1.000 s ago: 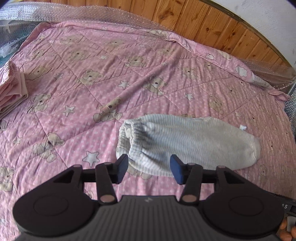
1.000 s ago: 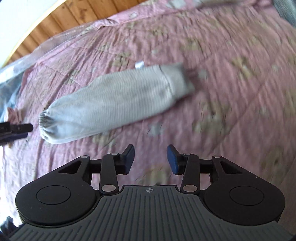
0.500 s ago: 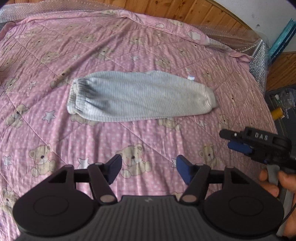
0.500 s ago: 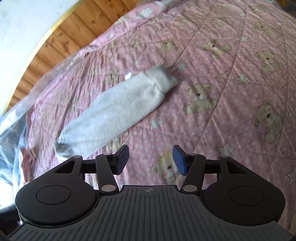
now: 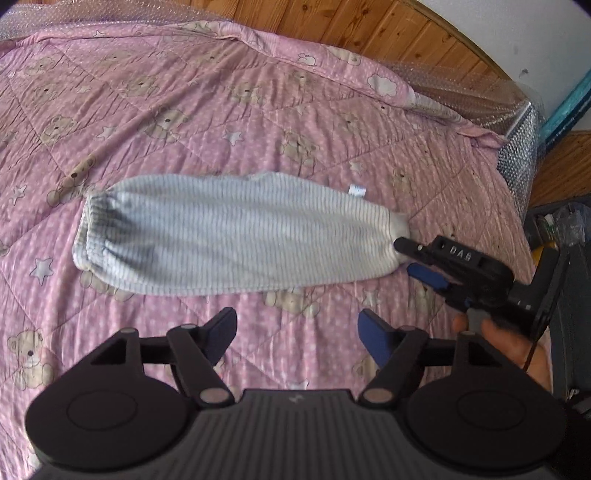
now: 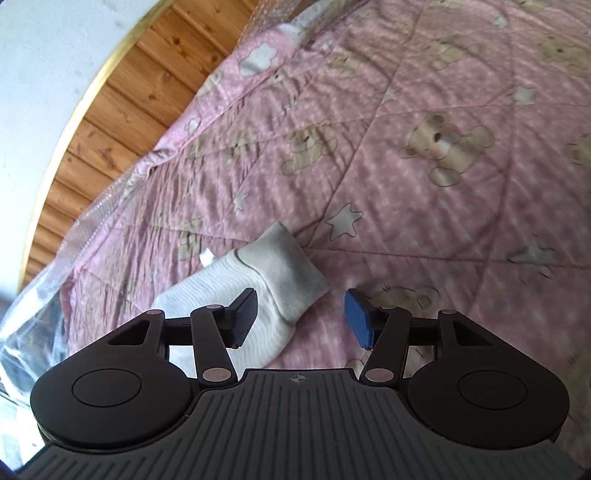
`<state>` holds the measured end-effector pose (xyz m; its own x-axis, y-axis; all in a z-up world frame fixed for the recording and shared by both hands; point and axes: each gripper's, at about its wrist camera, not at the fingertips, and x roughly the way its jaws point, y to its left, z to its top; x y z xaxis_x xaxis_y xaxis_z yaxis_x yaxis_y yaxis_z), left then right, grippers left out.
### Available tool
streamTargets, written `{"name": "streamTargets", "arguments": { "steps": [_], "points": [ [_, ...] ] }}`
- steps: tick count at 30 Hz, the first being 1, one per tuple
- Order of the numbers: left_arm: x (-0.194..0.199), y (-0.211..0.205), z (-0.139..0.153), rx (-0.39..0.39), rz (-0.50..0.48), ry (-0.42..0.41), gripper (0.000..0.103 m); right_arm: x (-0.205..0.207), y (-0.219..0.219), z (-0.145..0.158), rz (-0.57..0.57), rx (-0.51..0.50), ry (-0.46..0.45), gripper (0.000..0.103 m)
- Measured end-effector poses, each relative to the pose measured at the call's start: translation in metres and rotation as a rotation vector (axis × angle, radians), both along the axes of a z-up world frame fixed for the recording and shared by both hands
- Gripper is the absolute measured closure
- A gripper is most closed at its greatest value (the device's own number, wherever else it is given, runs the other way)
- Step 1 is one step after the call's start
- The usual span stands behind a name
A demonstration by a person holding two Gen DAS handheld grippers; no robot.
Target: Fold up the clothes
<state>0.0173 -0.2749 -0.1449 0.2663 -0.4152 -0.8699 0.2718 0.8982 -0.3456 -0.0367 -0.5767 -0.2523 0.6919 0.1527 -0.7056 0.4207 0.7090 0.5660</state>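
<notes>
A pale grey striped garment [image 5: 236, 236] lies folded into a long narrow strip across the pink quilt, gathered waistband at the left, plain cuff [image 6: 284, 269] at the right. My left gripper [image 5: 297, 334] hovers over bare quilt just in front of the strip's middle; its jaws are opening with nothing between them. My right gripper [image 6: 299, 314] is open at the cuff end, its left fingertip [image 6: 245, 314] over the ribbed cloth and the cuff's corner lying between the jaws, unpressed. The left wrist view shows that right gripper [image 5: 410, 256] from the side, a hand [image 5: 506, 343] holding it.
The pink teddy-bear quilt [image 5: 184, 110] covers the whole bed. A wooden panelled wall [image 5: 369, 29] runs behind it, with bubble wrap [image 5: 517, 147] over the bed's far and right edges. Dark clutter [image 5: 561, 229] sits off the right side.
The left gripper pulled back from the waistband end to the strip's middle and its jaws widened. The right gripper came down to the cuff, which now lies at its jaws.
</notes>
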Motion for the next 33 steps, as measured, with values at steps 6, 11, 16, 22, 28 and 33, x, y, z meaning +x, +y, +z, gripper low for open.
{"name": "streamTargets", "arguments": {
  "steps": [6,11,16,22,28,33],
  "points": [
    [0.052,-0.05,0.006,-0.044,0.007,0.021,0.026,0.018,0.014,0.015,0.17,-0.113,-0.103,0.086],
    [0.077,-0.11,0.003,-0.019,-0.07,0.004,0.021,0.018,0.053,0.048,0.346,-0.343,-0.196,0.092],
    [0.091,-0.133,-0.03,0.126,-0.115,0.023,0.042,0.01,0.08,0.057,0.461,-0.438,-0.256,0.093],
    [0.111,-0.091,-0.041,0.065,-0.085,0.062,0.092,-0.001,0.093,0.054,0.548,-0.387,-0.276,0.073],
    [0.129,-0.019,-0.052,-0.01,-0.049,0.084,0.09,0.008,0.088,0.061,0.474,-0.332,-0.249,0.073],
    [0.139,0.019,-0.071,0.022,0.035,0.111,0.073,0.05,0.117,0.023,0.565,-0.327,-0.056,0.083]
  ]
}}
